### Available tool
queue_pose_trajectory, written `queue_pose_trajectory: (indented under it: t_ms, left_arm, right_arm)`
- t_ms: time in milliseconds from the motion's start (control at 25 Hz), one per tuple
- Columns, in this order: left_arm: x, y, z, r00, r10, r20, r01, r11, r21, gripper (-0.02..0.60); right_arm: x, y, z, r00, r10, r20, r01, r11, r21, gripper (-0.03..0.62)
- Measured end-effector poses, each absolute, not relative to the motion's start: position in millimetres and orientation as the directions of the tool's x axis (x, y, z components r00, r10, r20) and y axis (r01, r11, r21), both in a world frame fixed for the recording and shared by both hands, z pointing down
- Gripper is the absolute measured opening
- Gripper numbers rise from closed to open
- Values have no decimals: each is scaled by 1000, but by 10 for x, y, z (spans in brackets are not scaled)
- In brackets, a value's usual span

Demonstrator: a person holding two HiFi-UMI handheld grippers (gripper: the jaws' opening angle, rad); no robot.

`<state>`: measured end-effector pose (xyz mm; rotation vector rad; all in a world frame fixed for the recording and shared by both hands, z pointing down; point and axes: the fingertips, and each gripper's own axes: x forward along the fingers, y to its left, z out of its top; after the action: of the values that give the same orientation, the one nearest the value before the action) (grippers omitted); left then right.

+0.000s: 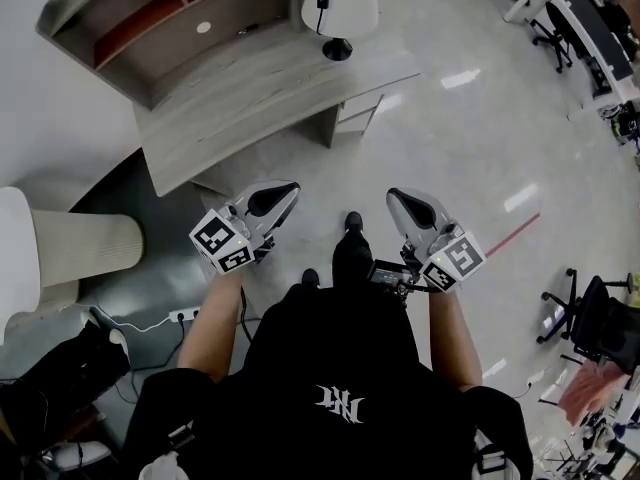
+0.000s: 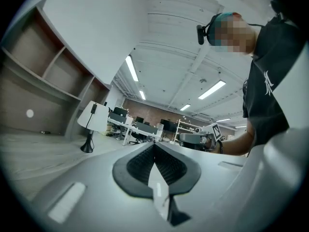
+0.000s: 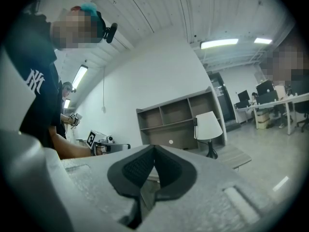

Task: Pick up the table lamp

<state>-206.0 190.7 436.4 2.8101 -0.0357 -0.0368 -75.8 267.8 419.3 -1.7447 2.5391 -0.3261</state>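
Presently, note fingers (image 2: 140, 166) pressed together, empty: left gripper (image 1: 288, 190), right gripper (image 1: 396, 198). Spread before contact, or risk toppling table lamp (image 1: 340, 3).

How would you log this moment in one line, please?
left tool: shut, empty | right tool: shut, empty | lamp: on desk, untouched

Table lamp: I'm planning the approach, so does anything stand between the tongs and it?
Nothing visible does. The white-shaded, black-based table lamp stands on the pale wooden desk; only floor and desktop lie between it and the left tongs and right tongs.
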Motion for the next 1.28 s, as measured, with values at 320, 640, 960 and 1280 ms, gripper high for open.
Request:
queue_pose_trajectory:
  t_ms: [320,640,960,1280]
  left_arm:
    - [-1445,1249,4258,993,-118,0,-111,-933,343,2]
    - [-852,689,4204,976,-212,40,-214,-922,323,2]
    - [-470,322,4228,963,-262,64,-268,-908,321,2]
    - [-340,-48,4391,964,-250,86,-265,-910,319,2]
  right_arm:
    - [-130,1830,4092,-481,-875,50,-860,460,-220,3]
    - [608,1222,3988,-535,-844,30,-828,516,-220,3]
    - [1078,896,4032,-555,-831,22,-811,536,-233,3]
    - [1278,572,4149,-541,-841,27,-816,517,-260,3]
